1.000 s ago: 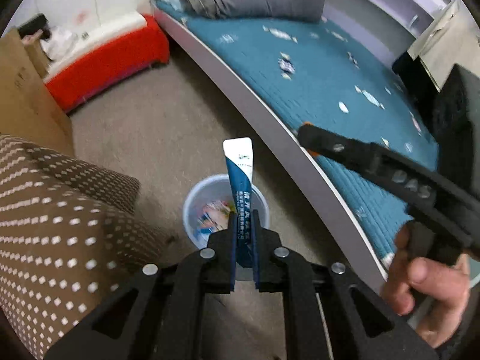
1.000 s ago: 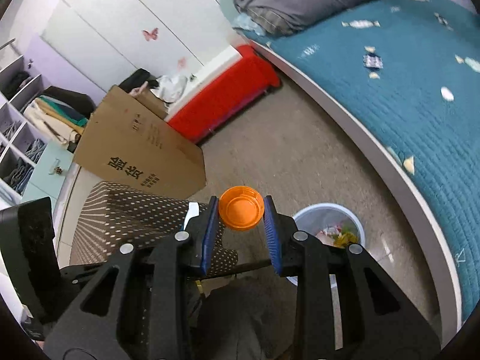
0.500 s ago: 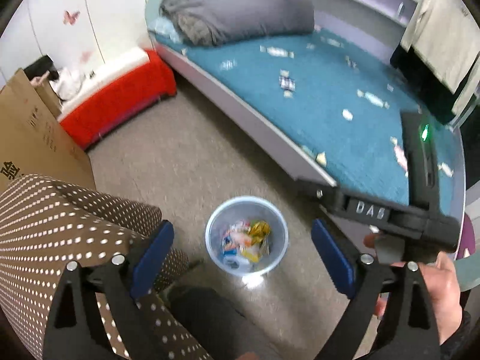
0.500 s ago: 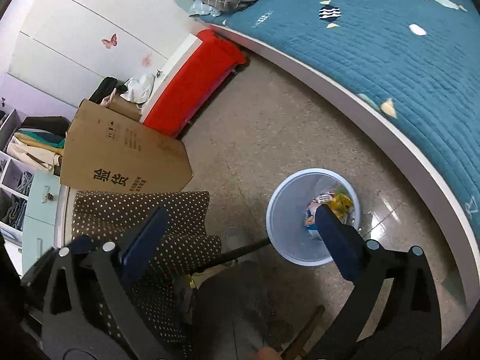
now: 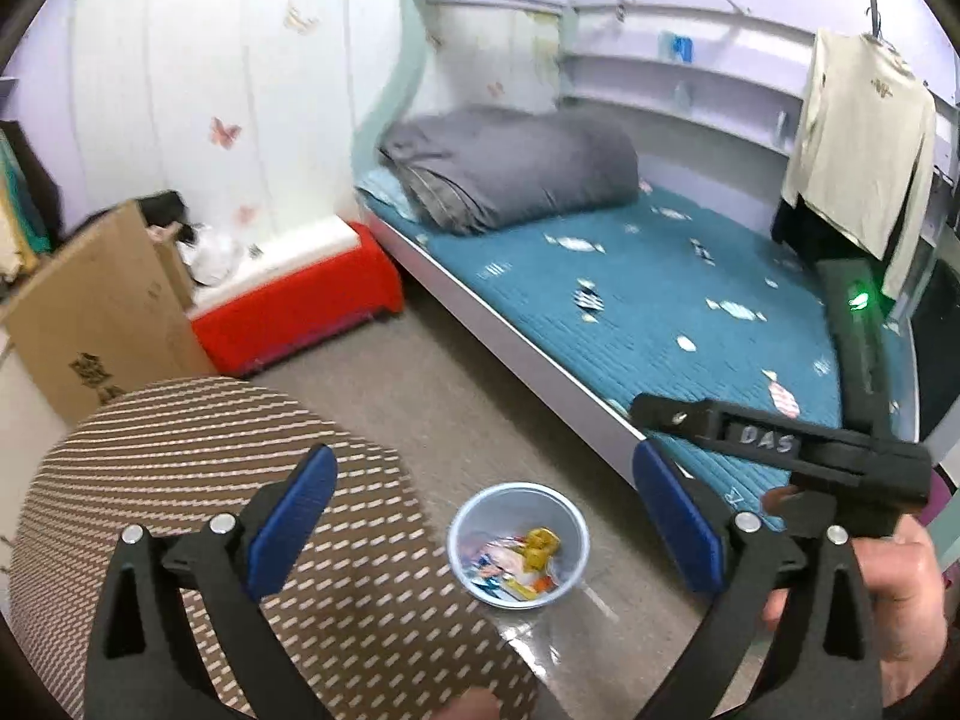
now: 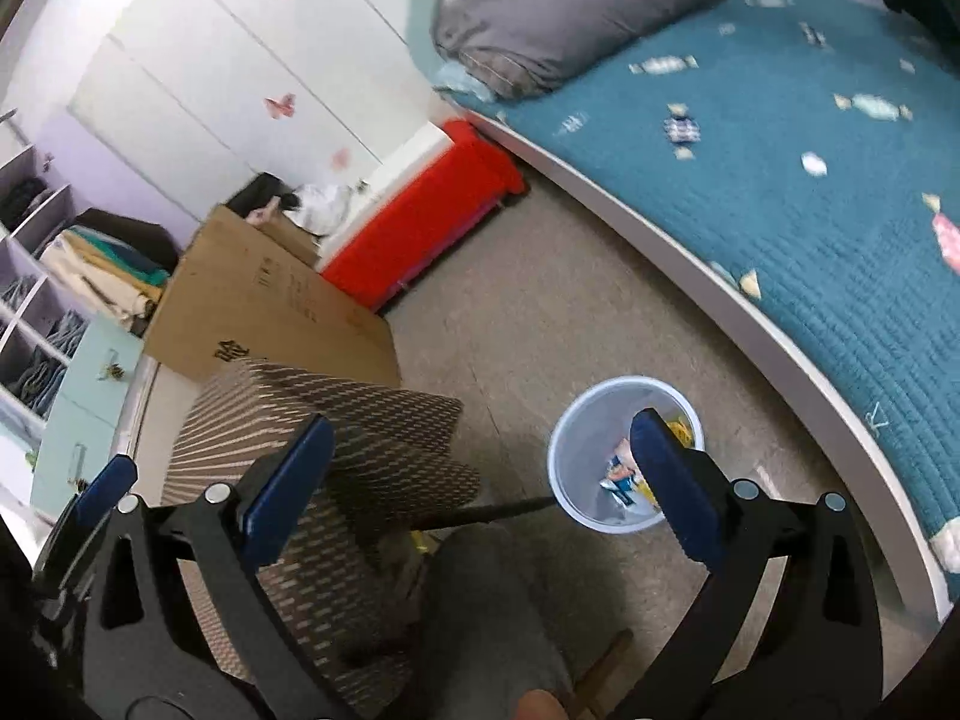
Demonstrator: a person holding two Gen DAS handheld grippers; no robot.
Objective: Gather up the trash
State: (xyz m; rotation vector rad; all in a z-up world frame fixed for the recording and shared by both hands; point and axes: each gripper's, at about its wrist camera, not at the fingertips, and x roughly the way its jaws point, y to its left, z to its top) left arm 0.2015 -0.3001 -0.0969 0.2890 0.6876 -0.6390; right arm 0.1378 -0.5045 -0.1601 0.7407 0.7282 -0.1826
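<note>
The teal bed (image 5: pixel 630 300) runs along the floor. Beside its near edge stands the trash bin (image 5: pixel 519 543), holding what look like wrappers. Above the bin, left claw (image 5: pixel 480 516) and right claw (image 6: pixel 480 480) gape wide, both empty; the left's jaws have just been opening.

Even, soft indoor light fills both fisheye views; black vignette rings every corner and straight lines bow. Motion blur smears the wardrobe doors (image 6: pixel 198 78). Glare glints on the floor (image 5: pixel 558 618).
</note>
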